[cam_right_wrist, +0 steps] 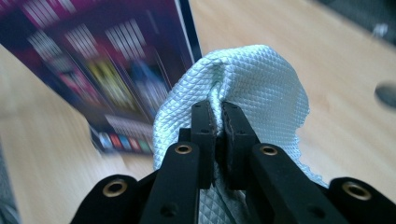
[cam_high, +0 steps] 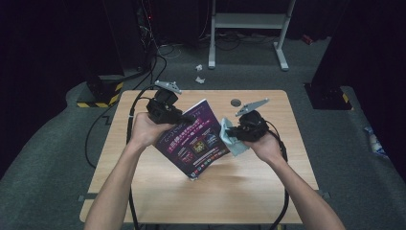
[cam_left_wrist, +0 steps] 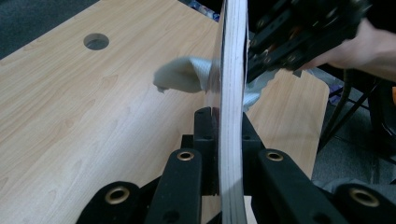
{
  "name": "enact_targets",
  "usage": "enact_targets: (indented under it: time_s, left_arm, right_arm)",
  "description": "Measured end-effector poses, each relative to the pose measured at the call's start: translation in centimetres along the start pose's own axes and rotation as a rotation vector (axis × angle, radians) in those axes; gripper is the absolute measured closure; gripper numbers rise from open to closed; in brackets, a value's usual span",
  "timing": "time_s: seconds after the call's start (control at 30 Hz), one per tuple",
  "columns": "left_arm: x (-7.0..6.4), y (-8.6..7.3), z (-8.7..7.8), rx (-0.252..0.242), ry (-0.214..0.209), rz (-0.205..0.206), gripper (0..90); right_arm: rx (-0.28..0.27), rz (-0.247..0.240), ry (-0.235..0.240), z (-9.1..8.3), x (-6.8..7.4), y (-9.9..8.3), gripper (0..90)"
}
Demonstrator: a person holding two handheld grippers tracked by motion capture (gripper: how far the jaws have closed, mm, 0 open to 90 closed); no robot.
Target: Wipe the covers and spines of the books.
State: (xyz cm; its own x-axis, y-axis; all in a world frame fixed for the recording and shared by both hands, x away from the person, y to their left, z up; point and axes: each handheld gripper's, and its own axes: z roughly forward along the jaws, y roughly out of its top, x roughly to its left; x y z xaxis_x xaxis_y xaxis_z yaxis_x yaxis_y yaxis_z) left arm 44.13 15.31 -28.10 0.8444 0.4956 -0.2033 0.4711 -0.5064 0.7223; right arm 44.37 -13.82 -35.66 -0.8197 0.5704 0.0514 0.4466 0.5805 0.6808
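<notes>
Left gripper (cam_high: 187, 118) clamps the purple book (cam_high: 195, 140) by its edge, holding it tilted above the table's (cam_high: 143, 182) middle; right gripper (cam_high: 231, 131) pinches a pale cloth (cam_right_wrist: 247, 79). Cloth touches the book's right edge.

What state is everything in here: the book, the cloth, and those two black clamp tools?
Book: closed, held off the table, tilted.
Cloth: bunched, against the book's edge.
Left gripper: shut on the book's pages.
Right gripper: shut on the cloth.
Table: hole uncovered.

A purple-covered book (cam_high: 194, 139) is held tilted above the table, a pale blue textured cloth (cam_high: 231, 139) against its edge.
</notes>
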Motion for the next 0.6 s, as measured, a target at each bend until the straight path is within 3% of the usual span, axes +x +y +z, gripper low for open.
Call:
enact_targets:
  time_s: [0.17,0.37,0.5,0.6]
  left_arm:
    - [0.1,0.1,-0.8,-0.016,0.003,-0.003,83.7]
    - [0.4,0.1,-0.9,-0.015,0.005,-0.009,83.7]
    - [0.3,0.3,-0.1,0.008,0.006,-0.004,83.7]
    - [0.2,0.7,0.5,0.031,0.007,0.006,83.7]
  right_arm:
    - [0.086,0.027,-0.019,2.1,-1.1,-2.9,84.7]
    - [0.134,0.059,-0.019,3.3,-2.1,-4.9,84.7]
    - [0.101,0.073,-0.004,2.9,-2.0,-4.6,84.7]
    - [0.064,0.037,0.011,1.9,-1.3,-3.2,84.7]
